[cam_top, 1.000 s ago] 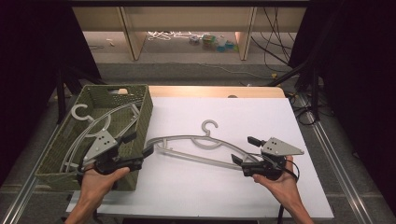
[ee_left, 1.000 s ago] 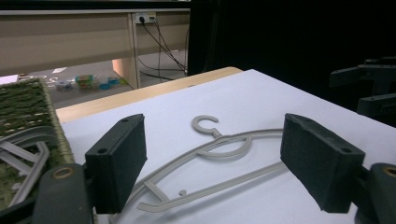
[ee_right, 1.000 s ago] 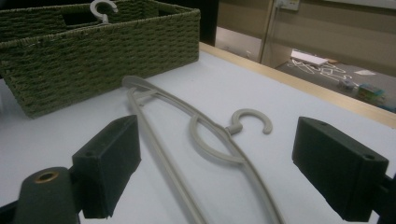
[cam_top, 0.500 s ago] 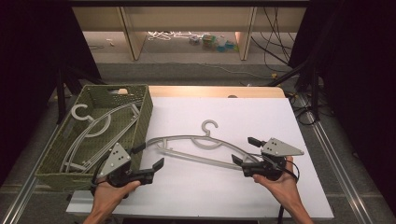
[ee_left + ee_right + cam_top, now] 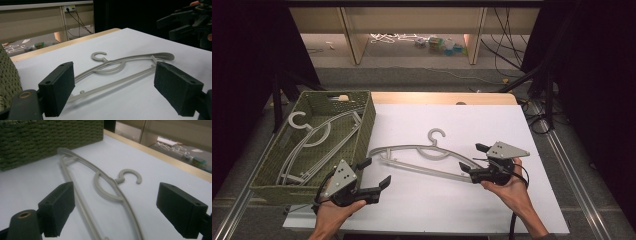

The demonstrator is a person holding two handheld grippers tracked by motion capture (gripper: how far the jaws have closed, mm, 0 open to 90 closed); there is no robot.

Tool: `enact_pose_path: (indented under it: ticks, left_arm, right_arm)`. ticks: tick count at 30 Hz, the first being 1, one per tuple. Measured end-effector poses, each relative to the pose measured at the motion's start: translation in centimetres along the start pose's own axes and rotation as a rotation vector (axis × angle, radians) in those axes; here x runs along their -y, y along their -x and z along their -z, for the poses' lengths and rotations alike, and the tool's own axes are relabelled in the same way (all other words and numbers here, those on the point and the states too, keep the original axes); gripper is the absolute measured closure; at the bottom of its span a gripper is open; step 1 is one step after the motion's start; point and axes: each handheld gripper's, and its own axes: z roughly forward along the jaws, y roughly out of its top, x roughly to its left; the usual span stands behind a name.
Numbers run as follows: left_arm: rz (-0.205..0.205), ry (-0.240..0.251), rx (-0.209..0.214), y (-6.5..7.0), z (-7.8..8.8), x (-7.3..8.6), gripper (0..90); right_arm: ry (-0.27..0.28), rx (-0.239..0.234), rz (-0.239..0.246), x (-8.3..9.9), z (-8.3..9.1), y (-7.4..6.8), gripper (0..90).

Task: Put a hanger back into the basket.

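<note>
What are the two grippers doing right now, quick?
Left gripper: jaws open, holding nothing, short of the hanger on the table.
Right gripper: jaws open, holding nothing, at the hanger's other end.

From above the near edge we look forward and down over the whole table (image 5: 512,125). Each gripper camera sits low, just behind its own jaws, looking out level and close. Both take in the grey hanger (image 5: 117,67) ahead of them from opposite ends, as we do from overhead (image 5: 422,157).
</note>
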Motion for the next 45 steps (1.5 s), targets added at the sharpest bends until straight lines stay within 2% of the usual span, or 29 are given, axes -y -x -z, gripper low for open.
enact_pose_path:
  ticks: [2, 6, 8, 9, 13, 16, 19, 22, 27, 30, 35, 38, 41, 45]
  left_arm:
    - [-0.002, 0.003, 0.005, 0.0, 0.0, 0.1, 16.6]
    - [0.004, 0.001, 0.005, 0.0, 0.0, 0.2, 16.6]
    - [-0.002, 0.008, 0.016, 0.0, -0.1, 0.3, 16.7]
    - [-0.008, -0.006, 0.012, 0.0, -0.1, 0.3, 16.7]
    - [-0.017, -0.004, 0.017, 0.2, -0.2, 0.3, 16.7]
    - [-0.011, -0.002, 0.017, 0.1, -0.1, 0.3, 16.7]
    - [-0.015, -0.003, 0.020, 0.0, -0.1, 0.3, 16.7]
    - [-0.006, -0.005, 0.021, 0.2, -0.2, 0.3, 16.8]
    - [-0.022, -0.011, 0.029, 0.2, -0.2, 0.3, 17.0]
    - [-0.023, -0.011, 0.029, 0.2, -0.2, 0.4, 17.2]
    - [-0.023, -0.015, 0.032, 0.2, -0.2, 0.4, 17.2]
    - [-0.022, -0.017, 0.035, 0.3, -0.3, 0.4, 17.2]
    - [-0.020, -0.017, 0.036, 0.3, -0.3, 0.4, 17.3]
    - [-0.023, -0.019, 0.036, 0.3, -0.3, 0.5, 17.7]
  right_arm:
    - [-0.047, -0.008, -0.006, -0.1, -0.7, 0.5, 16.1]
    - [-0.109, -0.007, 0.024, -0.4, -2.1, 1.6, 17.0]
    - [-0.159, -0.021, 0.021, -0.4, -2.8, 2.1, 18.0]
    - [-0.178, -0.024, 0.028, -0.5, -3.2, 2.3, 19.5]
    - [-0.264, -0.034, 0.043, -0.6, -4.9, 3.1, 26.4]
    - [-0.355, -0.034, 0.059, -0.5, -6.3, 3.7, 29.8]
    - [-0.430, -0.060, 0.054, -0.6, -7.5, 4.3, 34.0]
    - [-0.485, -0.059, 0.052, -0.6, -8.8, 4.8, 38.8]
    - [-0.581, -0.075, 0.064, -0.3, -10.3, 5.3, 42.1]
    - [-0.594, -0.098, 0.068, -0.1, -10.7, 5.5, 45.7]
    - [-0.642, -0.105, 0.062, -0.1, -11.0, 5.7, 53.6]
    - [-0.655, -0.139, 0.057, 0.0, -11.3, 6.0, 60.7]
    - [-0.666, -0.137, 0.053, 0.0, -11.4, 6.2, 67.8]
    - [-0.679, -0.148, 0.070, -0.1, -11.4, 6.2, 72.8]
